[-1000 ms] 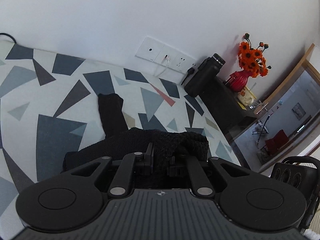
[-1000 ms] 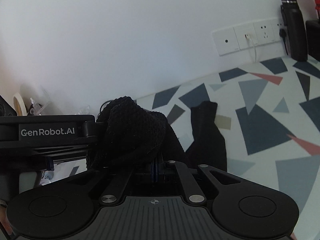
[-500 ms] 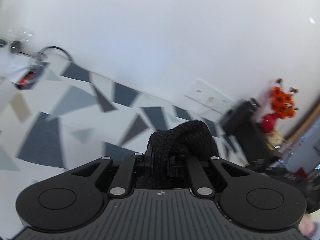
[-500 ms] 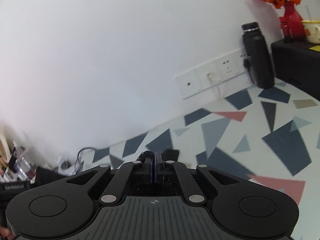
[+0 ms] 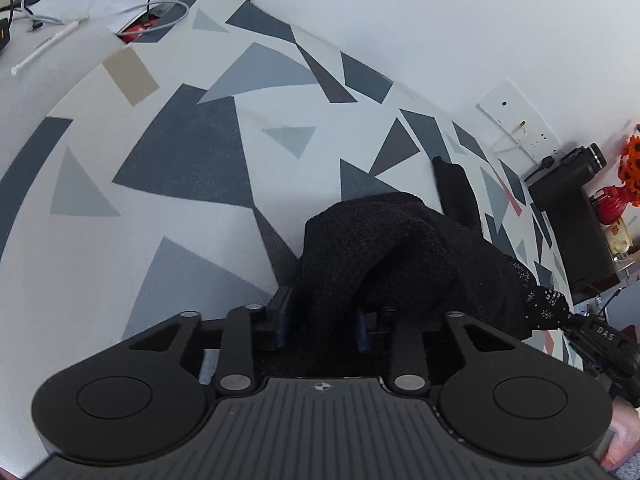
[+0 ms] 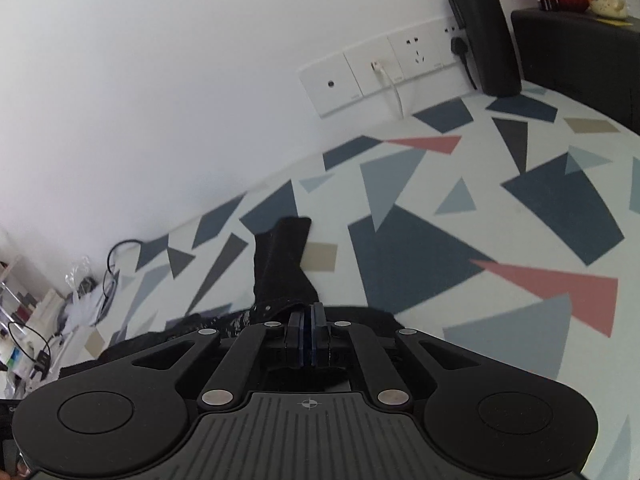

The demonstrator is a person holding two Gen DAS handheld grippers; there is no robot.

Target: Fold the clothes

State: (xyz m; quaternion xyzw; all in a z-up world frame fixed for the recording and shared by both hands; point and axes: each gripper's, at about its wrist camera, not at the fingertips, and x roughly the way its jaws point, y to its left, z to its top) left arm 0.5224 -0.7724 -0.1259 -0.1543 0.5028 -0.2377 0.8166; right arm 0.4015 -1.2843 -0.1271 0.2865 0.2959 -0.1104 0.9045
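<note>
A black knit garment (image 5: 400, 248) lies bunched on the patterned tabletop (image 5: 180, 160), one sleeve (image 6: 280, 264) stretched toward the wall. My left gripper (image 5: 320, 312) sits low over it with its jaws opening. A fold of knit hangs loosely between the fingers and drapes over the right one. My right gripper (image 6: 310, 320) has its jaws almost together and just starting to open, pinching the garment's speckled edge (image 6: 264, 312). In the left wrist view that edge (image 5: 548, 300) tapers into the right gripper (image 5: 596, 338) at the far right.
A white socket plate (image 6: 376, 76) with a plugged white cable is on the wall. A black bottle (image 6: 486, 28), a black cabinet (image 6: 580, 52) and a red vase (image 5: 614, 204) stand at the right end. Cables and clutter (image 5: 80, 12) lie at the left end.
Both grippers have come down toward the table with the garment. The left jaws, clamped on the knit before, now stand apart. The garment now rests bunched on the cloth.
</note>
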